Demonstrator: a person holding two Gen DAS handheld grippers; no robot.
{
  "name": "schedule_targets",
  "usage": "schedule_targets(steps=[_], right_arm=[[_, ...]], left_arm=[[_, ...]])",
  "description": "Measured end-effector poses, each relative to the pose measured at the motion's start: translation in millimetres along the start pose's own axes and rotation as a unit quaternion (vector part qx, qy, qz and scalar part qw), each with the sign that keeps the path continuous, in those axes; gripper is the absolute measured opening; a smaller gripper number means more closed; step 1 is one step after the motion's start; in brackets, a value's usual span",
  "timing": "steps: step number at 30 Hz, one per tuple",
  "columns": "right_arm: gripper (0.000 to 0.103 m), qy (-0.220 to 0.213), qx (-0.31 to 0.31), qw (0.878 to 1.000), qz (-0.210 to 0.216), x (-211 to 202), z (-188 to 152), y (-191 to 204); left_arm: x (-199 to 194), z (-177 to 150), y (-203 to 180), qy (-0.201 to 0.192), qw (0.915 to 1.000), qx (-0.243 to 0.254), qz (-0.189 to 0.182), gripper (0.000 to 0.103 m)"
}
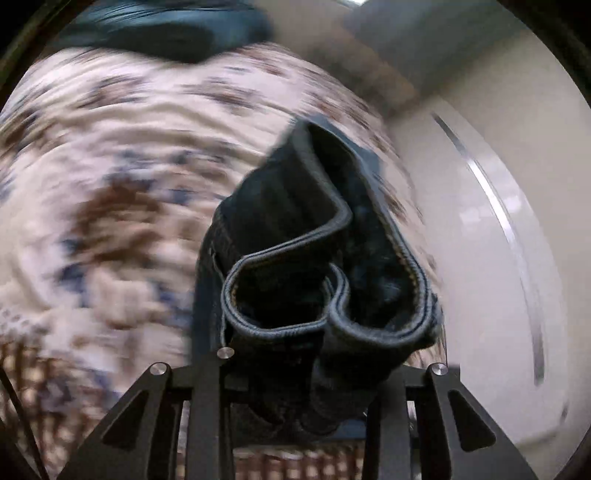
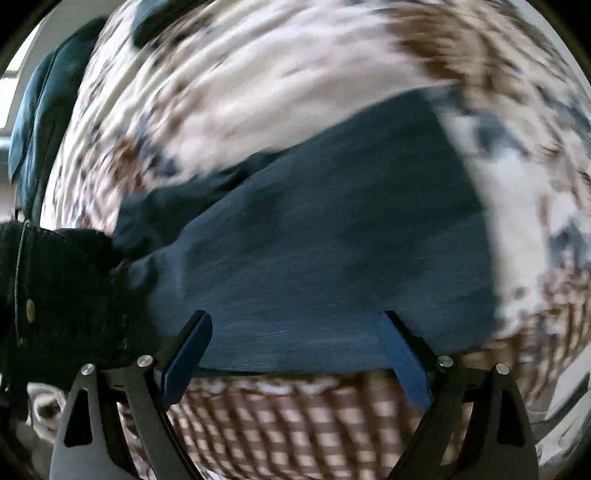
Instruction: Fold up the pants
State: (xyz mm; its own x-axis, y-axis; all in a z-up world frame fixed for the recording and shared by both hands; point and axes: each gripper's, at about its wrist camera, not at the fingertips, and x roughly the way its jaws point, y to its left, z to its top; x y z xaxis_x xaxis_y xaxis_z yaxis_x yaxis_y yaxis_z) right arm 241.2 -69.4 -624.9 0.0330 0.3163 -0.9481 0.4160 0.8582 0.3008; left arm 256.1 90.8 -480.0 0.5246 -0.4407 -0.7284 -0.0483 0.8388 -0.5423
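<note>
my left tongs (image 1: 295,369) are clamped on a bunched handful of the dark blue denim pants (image 1: 317,236), with the stitched hem edges folding in loops just ahead of the jaws. the cloth is raised off the cream bed cover with brown and blue floral print (image 1: 122,155), which shows blurred behind it. a white cabinet door with a thin metal strip (image 1: 491,206) stands to the right of the held bundle. a second dark teal cloth (image 1: 166,33) lies at the far edge of the bed cover; i cannot tell what it is.

my right tongs (image 2: 295,354) stand wide apart with nothing pressed between the blue pads (image 2: 188,354). the flat spread of the pants (image 2: 332,229) lies on the bed cover (image 2: 277,92) directly under and ahead of these jaws, its near edge running between the two fingers. a darker gathered part with a metal rivet sits at the left edge of this view.

no containers are visible in either view. both views are motion-blurred.
</note>
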Motion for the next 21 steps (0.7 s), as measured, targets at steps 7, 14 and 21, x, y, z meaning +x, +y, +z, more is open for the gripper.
schedule_targets(steps=[7, 14, 21], right_arm=[[0.093, -0.025, 0.073, 0.996, -0.033, -39, 14, -117], [0.093, -0.005, 0.132, 0.991, -0.032, -55, 27, -222], [0.093, -0.011, 0.129, 0.991, 0.04, -82, 46, -267]], left_arm=[[116, -83, -135, 0.122, 0.9838, 0.123, -0.044, 0.027], [194, -140, -171, 0.177, 0.9596, 0.213, 0.051, 0.031], [163, -145, -208, 0.22, 0.952, 0.21, 0.038, 0.096]])
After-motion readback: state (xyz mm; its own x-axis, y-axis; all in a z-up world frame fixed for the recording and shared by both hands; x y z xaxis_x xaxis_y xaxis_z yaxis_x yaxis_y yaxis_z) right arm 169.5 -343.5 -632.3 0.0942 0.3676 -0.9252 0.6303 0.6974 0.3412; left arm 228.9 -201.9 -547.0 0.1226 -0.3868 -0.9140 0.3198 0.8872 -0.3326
